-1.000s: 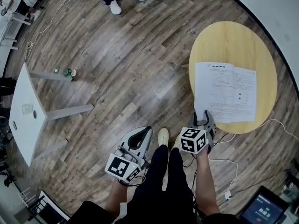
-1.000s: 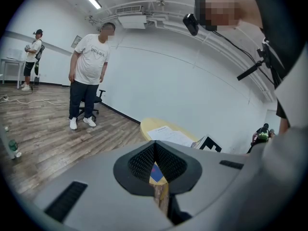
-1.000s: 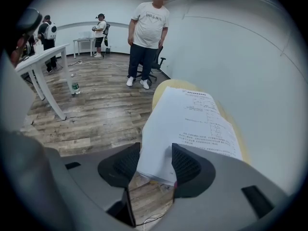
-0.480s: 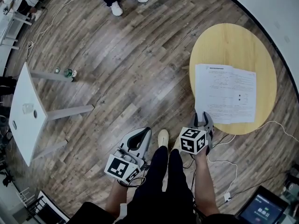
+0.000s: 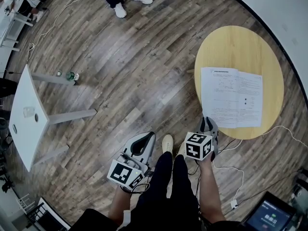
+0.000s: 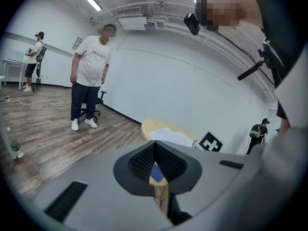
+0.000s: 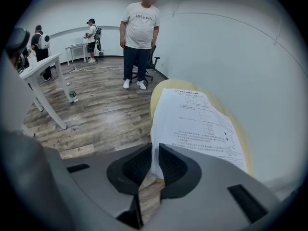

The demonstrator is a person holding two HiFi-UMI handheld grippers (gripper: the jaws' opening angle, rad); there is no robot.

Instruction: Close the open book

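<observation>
**Grasping the leaf.** My right tool (image 5: 208,122) sits at the near left corner of the open book (image 5: 231,96), which lies flat, pages up, on the round bench (image 5: 240,44). Its jaws have just been closing and now stand nearly together, the edge of the left-hand leaf pinched between the pads. To do this well, I judge: grip lightly, lift the corner in an arc about the spine and lay it over the right half — a straight pull could tear the page or drag the book. My left tool (image 5: 144,139) hangs low by my leg — jaws together, empty.
</observation>
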